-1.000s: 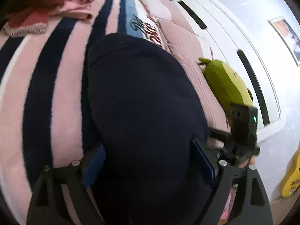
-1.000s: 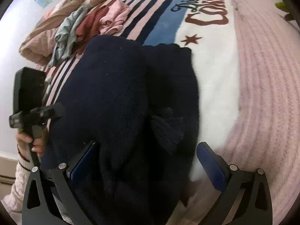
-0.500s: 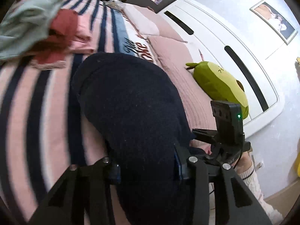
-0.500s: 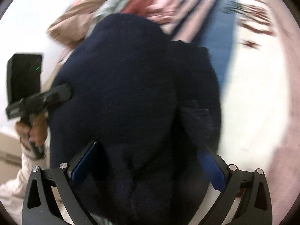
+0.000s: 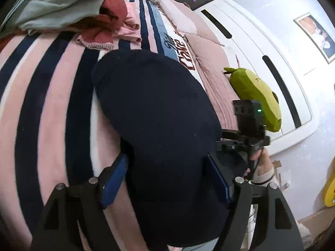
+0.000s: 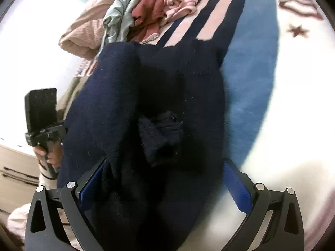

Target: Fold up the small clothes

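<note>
On striped blanket, one navy sweater; left gripper and right gripper both spread.

Bed's got a pink/navy striped blanket w/ a blue band and red script lettering. Green avocado plushie sits by the white headboard, next to a pink ribbed pillow. Framed pic on the wall. Tan comforter bunched at the bed's far edge.

Left gripper and right gripper: jaws spread wide, side by side, each held by one hand.
</note>
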The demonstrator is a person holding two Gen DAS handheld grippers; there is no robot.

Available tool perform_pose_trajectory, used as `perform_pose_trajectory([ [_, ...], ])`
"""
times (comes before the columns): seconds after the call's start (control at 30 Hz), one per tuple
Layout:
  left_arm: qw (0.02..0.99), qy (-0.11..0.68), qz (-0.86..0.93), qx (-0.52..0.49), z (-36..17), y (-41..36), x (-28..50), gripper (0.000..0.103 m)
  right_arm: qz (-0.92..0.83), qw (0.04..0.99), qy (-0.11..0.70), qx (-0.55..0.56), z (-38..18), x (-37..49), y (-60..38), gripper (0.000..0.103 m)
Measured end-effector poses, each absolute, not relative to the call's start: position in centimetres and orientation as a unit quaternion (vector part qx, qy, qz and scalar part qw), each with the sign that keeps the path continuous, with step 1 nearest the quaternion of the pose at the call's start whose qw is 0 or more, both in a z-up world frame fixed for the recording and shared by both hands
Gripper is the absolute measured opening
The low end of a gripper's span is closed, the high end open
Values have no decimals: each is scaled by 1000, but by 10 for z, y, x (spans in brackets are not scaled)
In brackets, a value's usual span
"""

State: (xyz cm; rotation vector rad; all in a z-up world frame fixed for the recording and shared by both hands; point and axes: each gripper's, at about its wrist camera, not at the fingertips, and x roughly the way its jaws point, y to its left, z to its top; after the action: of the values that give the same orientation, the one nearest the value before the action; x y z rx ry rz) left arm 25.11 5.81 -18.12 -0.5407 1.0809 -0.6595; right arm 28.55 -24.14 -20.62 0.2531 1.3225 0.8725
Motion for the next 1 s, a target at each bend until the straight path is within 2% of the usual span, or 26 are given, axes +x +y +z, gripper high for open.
perform_pose_trajectory([
  [0.03,774,496,-299,-257,-183,59,251,70,398,696,587,116,-208,287,-238,102],
  [0.07,774,490,-297,-268,-187,60,252,60,407,696,580,118,-209,288,-228,102],
  [0.1,773,490,-295,-274,-189,59,253,58,416,695,573,127,-209,290,-225,95],
  [0.13,774,491,-288,-278,-192,58,256,53,422,692,570,137,-212,289,-228,81],
  [0.23,786,483,-274,-274,-187,55,258,45,439,685,558,165,-210,286,-229,62],
  [0.33,803,468,-279,-242,-165,47,251,40,448,698,534,167,-196,273,-230,49],
  [0.47,825,437,-295,-201,-121,44,237,38,457,725,488,164,-164,253,-222,44],
  [0.67,860,395,-291,-139,-48,51,208,37,481,761,411,145,-91,218,-188,43],
  [1.0,909,332,-233,-96,51,135,142,32,526,761,364,113,-17,183,-78,40],
])
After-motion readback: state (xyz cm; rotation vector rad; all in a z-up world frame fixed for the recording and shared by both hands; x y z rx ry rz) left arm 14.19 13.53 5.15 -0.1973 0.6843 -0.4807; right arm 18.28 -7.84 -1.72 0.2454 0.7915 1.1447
